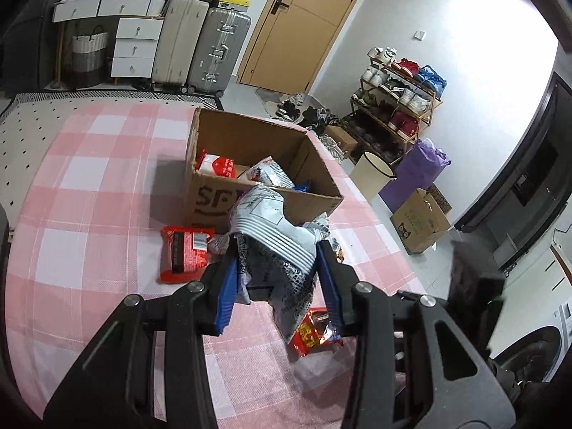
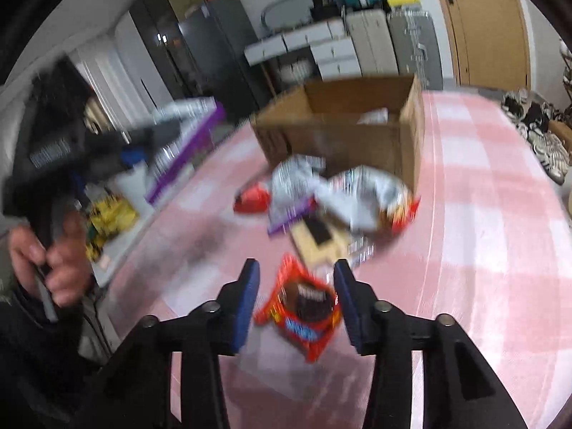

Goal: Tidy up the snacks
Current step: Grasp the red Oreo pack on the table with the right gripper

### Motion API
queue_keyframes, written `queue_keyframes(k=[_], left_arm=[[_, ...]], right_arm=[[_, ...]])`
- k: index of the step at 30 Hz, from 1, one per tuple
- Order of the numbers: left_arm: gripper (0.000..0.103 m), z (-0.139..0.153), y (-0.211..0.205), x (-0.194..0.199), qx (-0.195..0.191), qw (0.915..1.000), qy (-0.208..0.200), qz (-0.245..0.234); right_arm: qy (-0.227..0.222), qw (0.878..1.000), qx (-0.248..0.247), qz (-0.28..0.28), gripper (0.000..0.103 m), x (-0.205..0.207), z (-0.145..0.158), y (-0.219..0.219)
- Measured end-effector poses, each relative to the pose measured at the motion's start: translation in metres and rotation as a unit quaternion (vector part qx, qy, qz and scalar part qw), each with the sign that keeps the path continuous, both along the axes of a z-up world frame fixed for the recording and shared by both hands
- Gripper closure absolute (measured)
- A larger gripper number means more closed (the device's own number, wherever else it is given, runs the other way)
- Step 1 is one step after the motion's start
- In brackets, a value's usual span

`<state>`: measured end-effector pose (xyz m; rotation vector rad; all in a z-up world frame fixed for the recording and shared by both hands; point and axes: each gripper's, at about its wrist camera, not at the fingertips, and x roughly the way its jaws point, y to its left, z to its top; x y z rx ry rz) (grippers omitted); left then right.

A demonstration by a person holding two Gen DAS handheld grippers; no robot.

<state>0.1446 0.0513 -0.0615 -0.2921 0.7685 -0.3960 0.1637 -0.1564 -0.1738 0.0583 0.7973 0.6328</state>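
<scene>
My left gripper (image 1: pixel 279 261) is shut on a crumpled silver-grey snack packet (image 1: pixel 275 225), held above the pink checked tablecloth (image 1: pixel 89 196) just in front of an open cardboard box (image 1: pixel 211 196). The box holds a red-and-white packet (image 1: pixel 218 166) and a white one (image 1: pixel 268 173). A red packet (image 1: pixel 184 255) lies flat beside the box. My right gripper (image 2: pixel 296 268) is open, and a red-orange snack packet (image 2: pixel 300 307) lies on the cloth between its blue pads, untouched. Ahead, several silver and red packets (image 2: pixel 343 193) are heaped against the box (image 2: pixel 339 143).
A hand (image 2: pixel 53 268) holds the left gripper at the blurred left edge of the right wrist view, near yellow packets (image 2: pixel 107 221). Suitcases (image 1: pixel 218 50), white drawers (image 1: pixel 136 46) and a door (image 1: pixel 300 21) stand behind the table. A shoe rack (image 1: pixel 397 100), bin (image 1: pixel 371 175) and floor boxes (image 1: pixel 422 221) are right.
</scene>
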Motion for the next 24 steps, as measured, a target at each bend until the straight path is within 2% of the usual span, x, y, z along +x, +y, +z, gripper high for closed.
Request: queue_keyframes(k=[1, 3, 7, 9, 13, 19, 22, 24], left_arm=[[0.065, -0.003, 0.000, 0.003, 0.000, 1.0000, 0.002, 0.001], [0.065, -0.006, 0.003, 0.005, 0.000, 1.0000, 0.004, 0.004], [0.064, -0.010, 0.007, 0.005, -0.001, 1.0000, 0.006, 0.006], [0.064, -0.011, 0.007, 0.004, 0.000, 0.9999, 0.008, 0.006], [0.064, -0.014, 0.008, 0.005, -0.002, 0.9999, 0.011, 0.006], [0.064, -0.018, 0.011, 0.007, -0.005, 0.9998, 0.016, 0.012], [0.064, -0.018, 0.011, 0.007, -0.006, 0.9997, 0.017, 0.013], [0.064, -0.018, 0.012, 0.006, -0.007, 0.9997, 0.017, 0.014]], right_arm=[[0.004, 1.000, -0.011, 0.005, 0.055, 0.000, -0.006, 0.004], [0.006, 1.000, -0.022, 0.005, 0.047, 0.002, -0.013, 0.008], [0.014, 0.999, -0.052, -0.006, 0.044, 0.005, -0.023, 0.017], [0.016, 0.998, -0.067, -0.011, 0.036, 0.011, -0.029, 0.023], [0.024, 0.995, -0.096, -0.014, 0.031, 0.019, -0.036, 0.033], [0.031, 0.994, -0.099, -0.022, 0.033, 0.020, -0.041, 0.036], [0.020, 0.993, -0.113, -0.013, 0.040, 0.015, -0.045, 0.042], [0.009, 0.993, -0.120, -0.008, 0.048, 0.011, -0.045, 0.046]])
